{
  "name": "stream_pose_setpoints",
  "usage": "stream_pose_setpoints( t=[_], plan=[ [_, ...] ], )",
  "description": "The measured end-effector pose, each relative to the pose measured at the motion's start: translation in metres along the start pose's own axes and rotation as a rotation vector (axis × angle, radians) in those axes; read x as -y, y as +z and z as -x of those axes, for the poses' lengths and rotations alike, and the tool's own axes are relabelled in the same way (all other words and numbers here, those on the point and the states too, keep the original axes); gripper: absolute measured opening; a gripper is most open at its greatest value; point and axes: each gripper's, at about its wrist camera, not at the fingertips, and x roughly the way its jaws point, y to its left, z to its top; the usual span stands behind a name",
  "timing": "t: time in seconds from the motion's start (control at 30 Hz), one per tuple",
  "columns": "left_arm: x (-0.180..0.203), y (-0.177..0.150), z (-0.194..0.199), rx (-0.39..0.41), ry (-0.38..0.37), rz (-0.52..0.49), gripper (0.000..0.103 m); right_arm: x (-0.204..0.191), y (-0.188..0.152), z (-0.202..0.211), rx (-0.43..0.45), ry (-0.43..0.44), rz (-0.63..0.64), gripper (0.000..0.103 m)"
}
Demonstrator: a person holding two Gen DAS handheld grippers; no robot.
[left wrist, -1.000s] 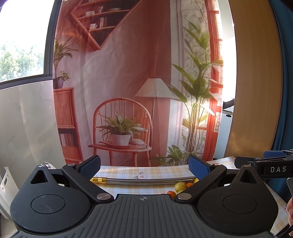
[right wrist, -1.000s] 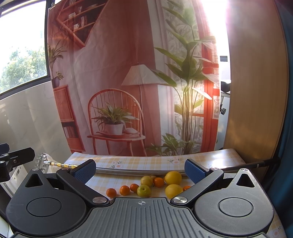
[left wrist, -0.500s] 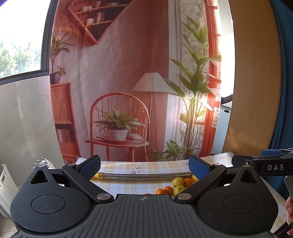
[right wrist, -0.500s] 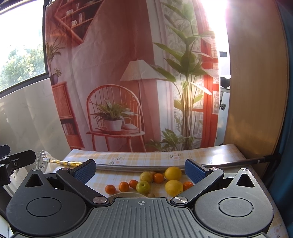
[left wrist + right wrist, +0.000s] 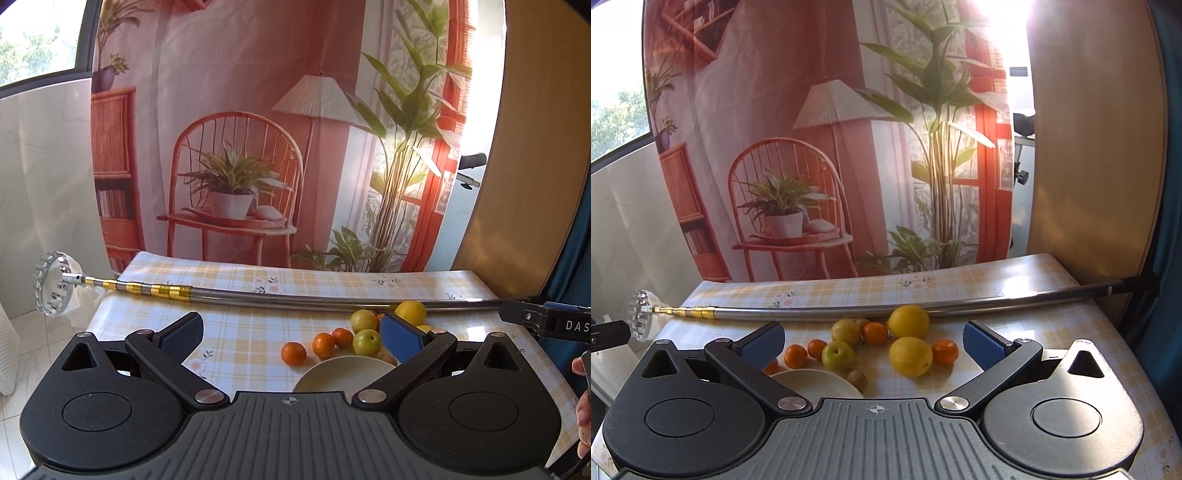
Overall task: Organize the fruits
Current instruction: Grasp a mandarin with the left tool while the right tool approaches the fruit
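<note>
Loose fruit lies on a yellow checked tablecloth: two lemons, green-yellow fruits, several small oranges and a brown kiwi. A pale plate sits just in front of them, seen also as a plate in the left wrist view beside oranges. My right gripper hovers open above the fruit, holding nothing. My left gripper is open and empty to the left of the pile.
A long telescopic metal pole with a toothed ring head lies across the table behind the fruit. A printed room backdrop hangs behind. A wooden panel stands at right. The right gripper body and a hand show at the left view's edge.
Both cameras have tilted downward, so the table, fruit and the plate now show more fully. Both grippers stay open.
</note>
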Motion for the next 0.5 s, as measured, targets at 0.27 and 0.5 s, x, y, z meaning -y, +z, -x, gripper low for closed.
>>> stream_pose_setpoints(
  t=[0.27, 0.5],
  plan=[
    [-0.012, -0.012, -0.056, -0.047, -0.006, -0.006, 0.099, 0.026, -0.017, -0.052, -0.063, 0.003, 0.016, 0.103],
    [-0.021, -0.022, -0.113, -0.167, -0.034, -0.005, 0.084, 0.034, -0.030, -0.095, -0.121, 0.004, 0.019, 0.102]
  ],
)
